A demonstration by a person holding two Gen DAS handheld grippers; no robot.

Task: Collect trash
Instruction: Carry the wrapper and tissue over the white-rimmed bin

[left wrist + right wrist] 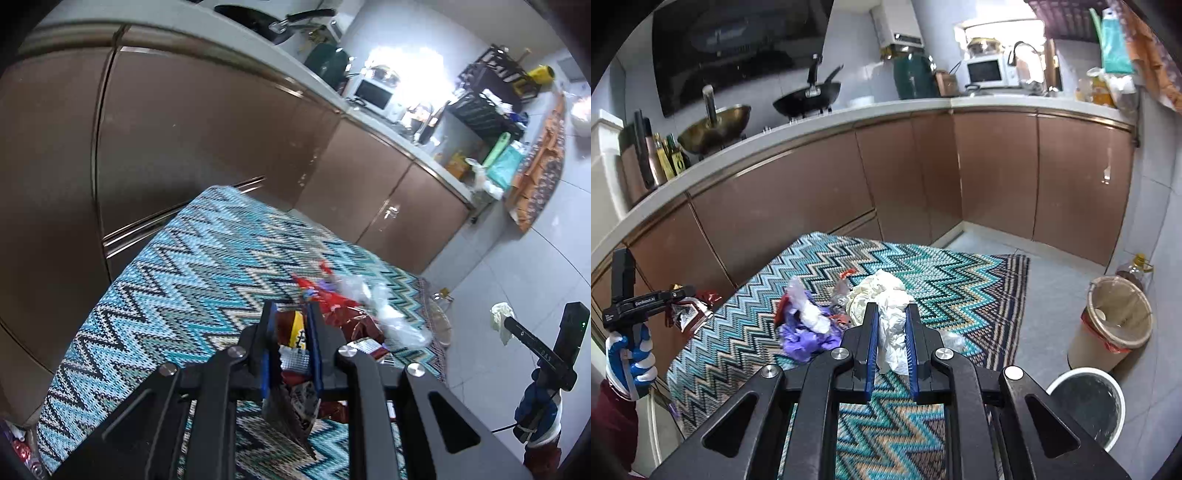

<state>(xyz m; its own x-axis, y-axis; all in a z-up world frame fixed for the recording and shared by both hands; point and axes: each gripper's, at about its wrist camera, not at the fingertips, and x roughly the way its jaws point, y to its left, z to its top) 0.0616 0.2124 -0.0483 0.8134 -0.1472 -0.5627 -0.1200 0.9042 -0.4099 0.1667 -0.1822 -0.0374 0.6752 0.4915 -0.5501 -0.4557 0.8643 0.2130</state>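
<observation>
In the left wrist view my left gripper (292,314) is shut on a brown and yellow snack wrapper (294,330), lifted above the zigzag rug (177,280). Red wrappers (332,301) and clear plastic (373,295) lie on the rug beyond it. In the right wrist view my right gripper (891,311) is shut on a crumpled white tissue (892,336) held over the rug (960,280). Below it lies a pile with a purple glove (805,338) and cream paper (873,290). Each gripper also appears in the other's view: the right gripper (509,322) with its tissue (499,314), the left gripper (687,293) with its wrapper (687,314).
A beige bin with a liner (1089,332) and a white bin with a dark inside (1054,384) stand on the tiled floor right of the rug. An oil bottle (1137,267) stands behind them. Brown cabinets (812,199) under a counter run along the far side. Gloved hands (631,358) hold the grippers.
</observation>
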